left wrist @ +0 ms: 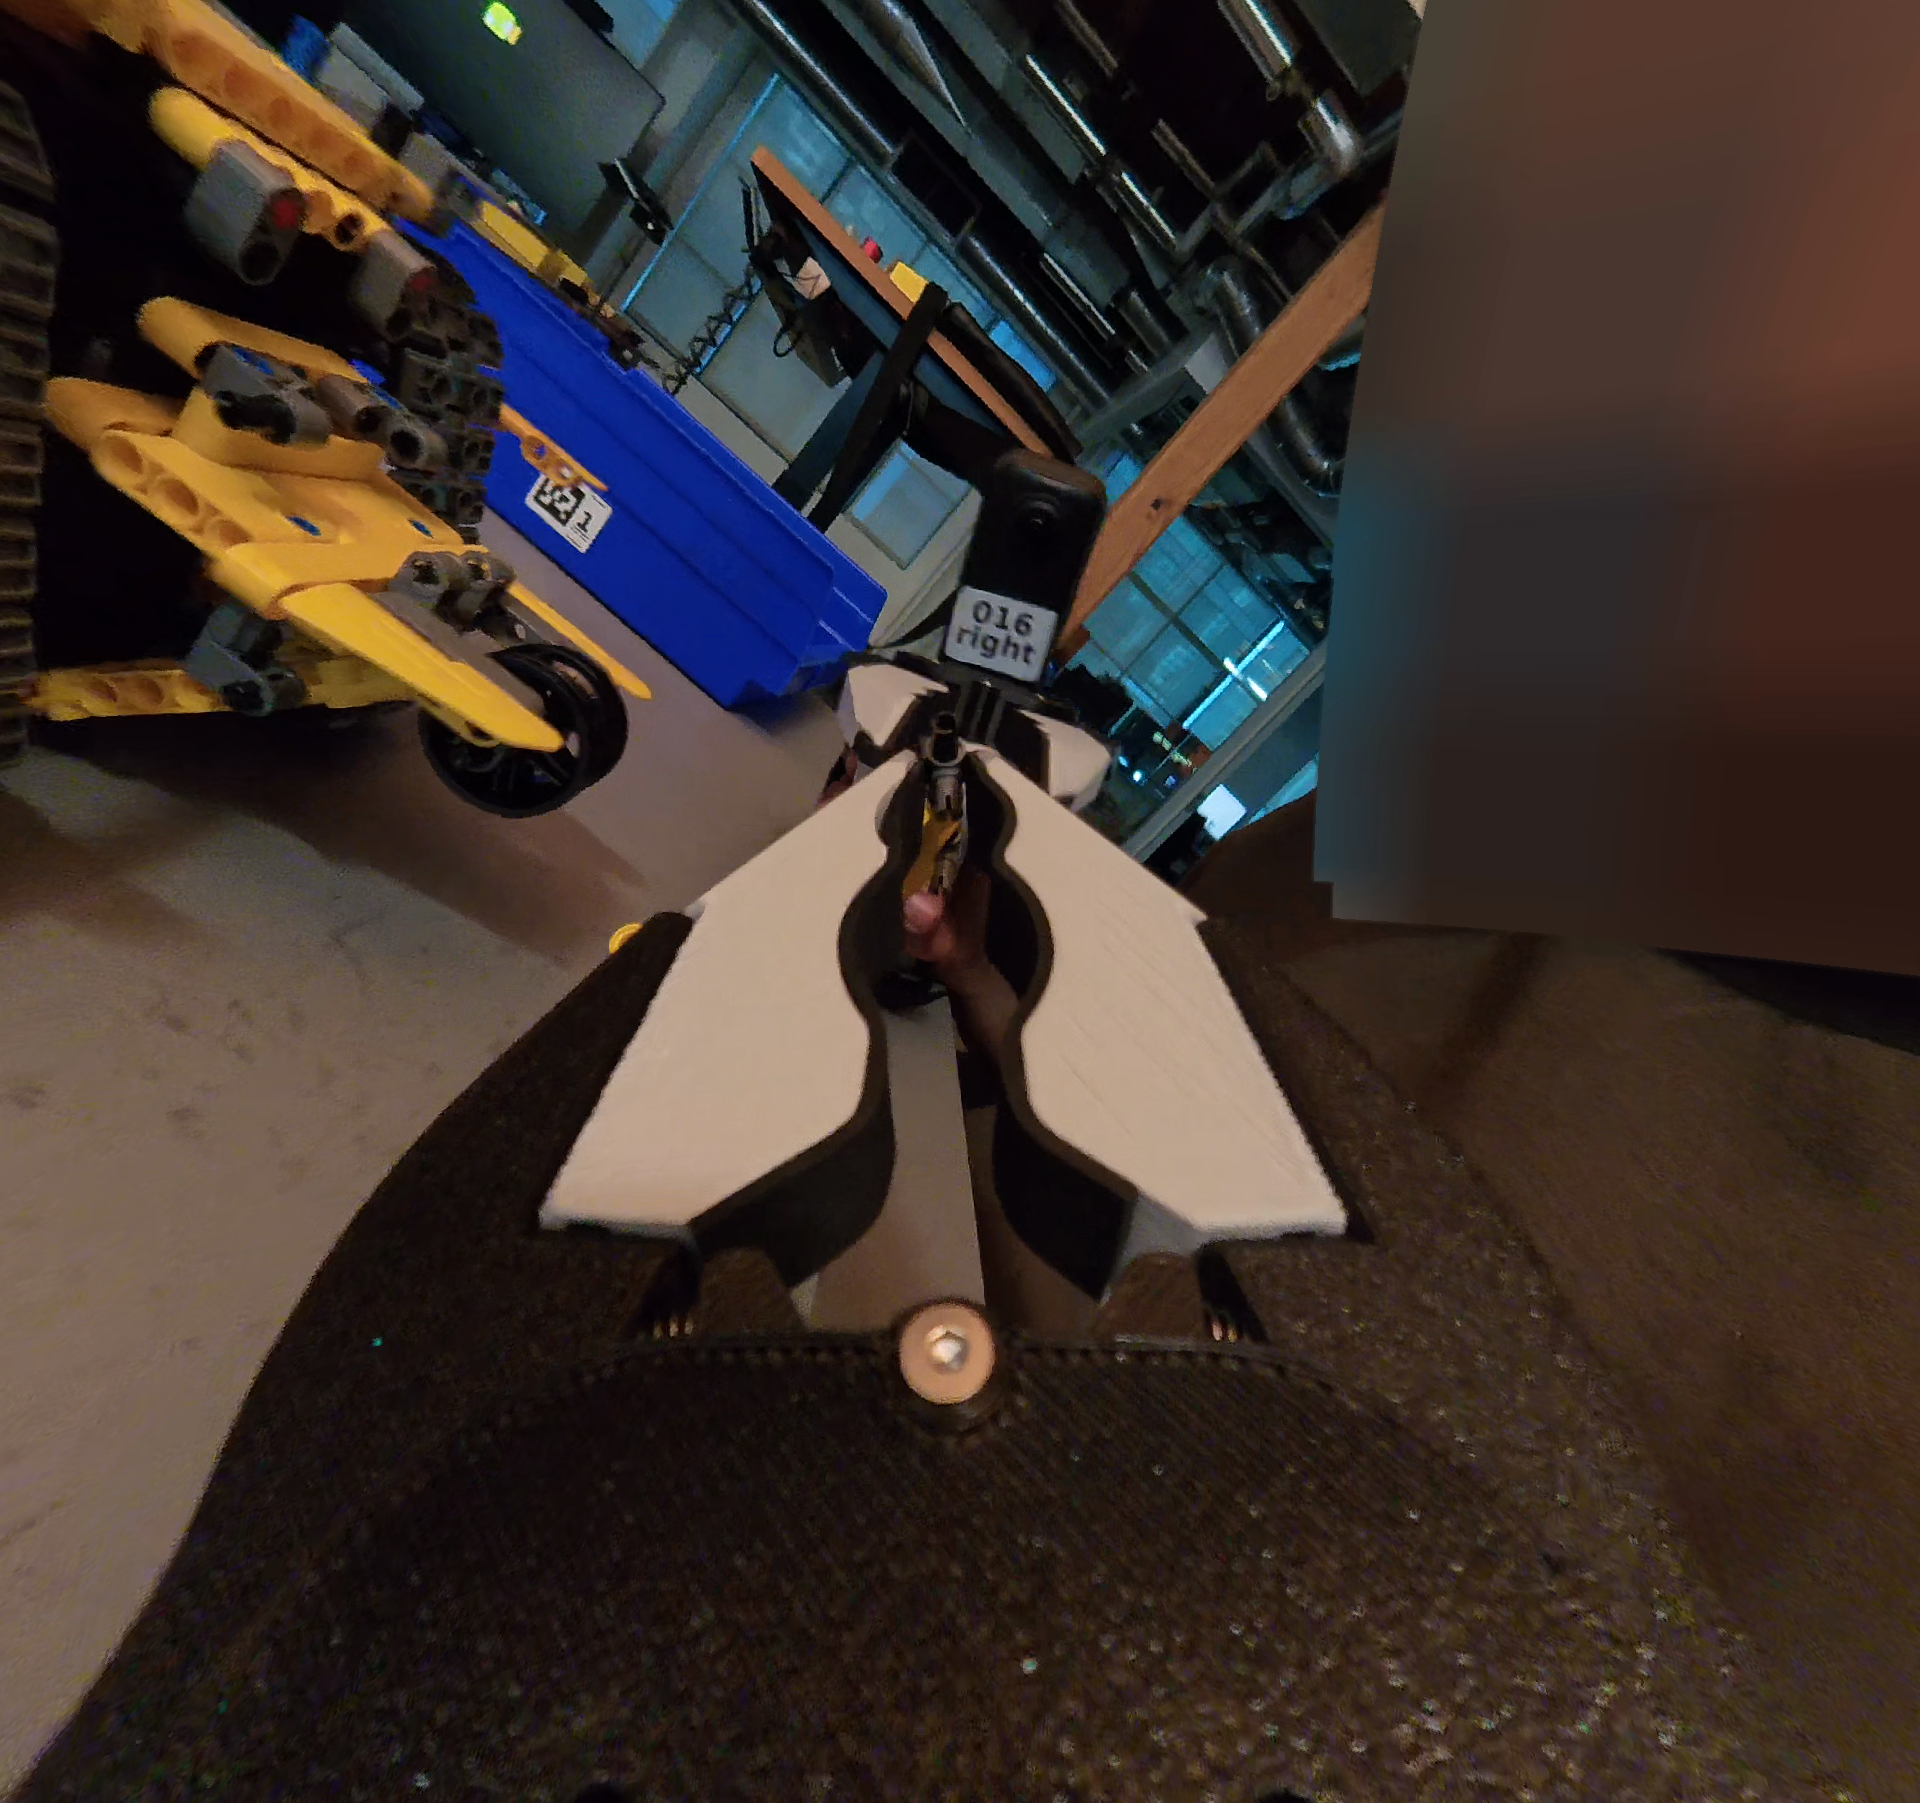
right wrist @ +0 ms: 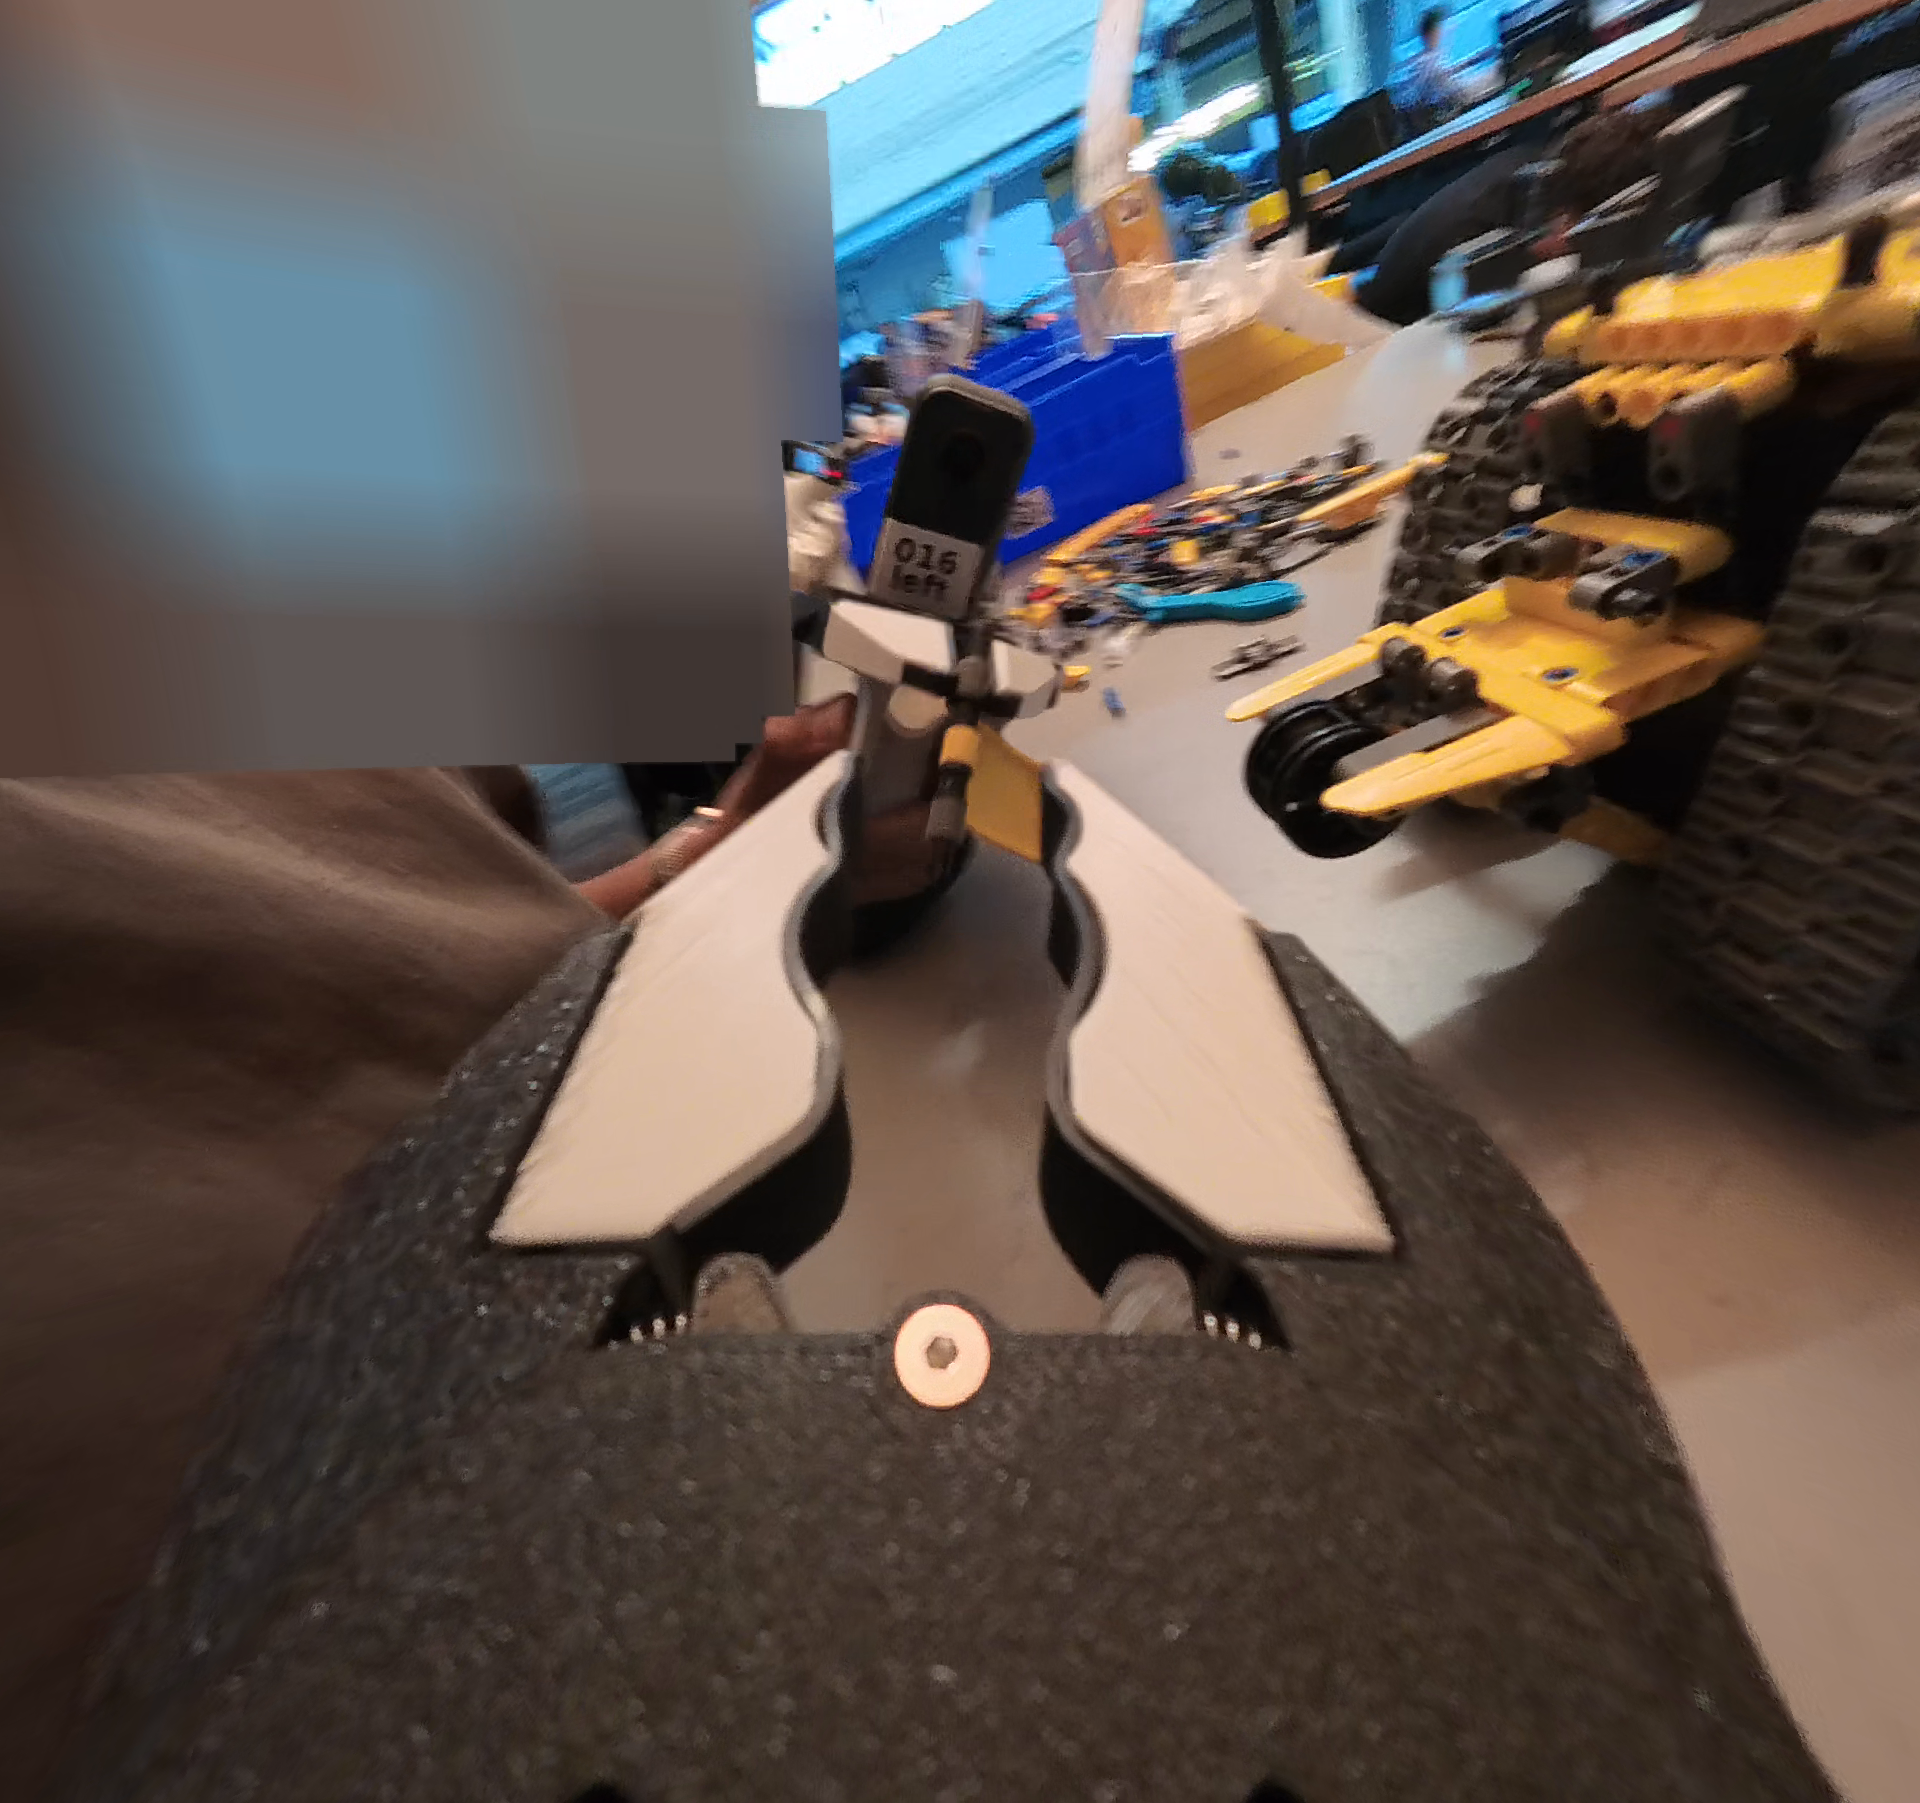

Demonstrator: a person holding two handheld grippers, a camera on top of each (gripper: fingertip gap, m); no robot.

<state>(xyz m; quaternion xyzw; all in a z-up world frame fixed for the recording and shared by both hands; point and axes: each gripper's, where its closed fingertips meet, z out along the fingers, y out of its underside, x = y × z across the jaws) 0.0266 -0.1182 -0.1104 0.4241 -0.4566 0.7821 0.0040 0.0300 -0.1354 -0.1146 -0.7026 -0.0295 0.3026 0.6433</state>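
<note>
My left gripper (left wrist: 943, 785) is shut on a small yellow and grey building piece (left wrist: 932, 844), held above the grey table (left wrist: 208, 1026). My right gripper (right wrist: 945, 774) faces it tip to tip. Its jaws stand apart around the same piece (right wrist: 1003, 797), which lies against the right finger (right wrist: 1174, 1026). The right gripper shows in the left wrist view (left wrist: 971, 719), and the left gripper in the right wrist view (right wrist: 935, 673), each with a black camera on top. A hand (right wrist: 894, 839) shows behind the piece.
A large yellow tracked vehicle model (right wrist: 1558, 631) with a black wheel (right wrist: 1299, 777) stands close by, also in the left wrist view (left wrist: 312, 527). Blue bins (left wrist: 675, 527) stand behind. A pile of loose pieces (right wrist: 1226, 527) and a teal tool (right wrist: 1216, 600) lie on the table. A brown sleeve (right wrist: 208, 1026) is near. Both grippers' tips are close together, under 4 cm apart.
</note>
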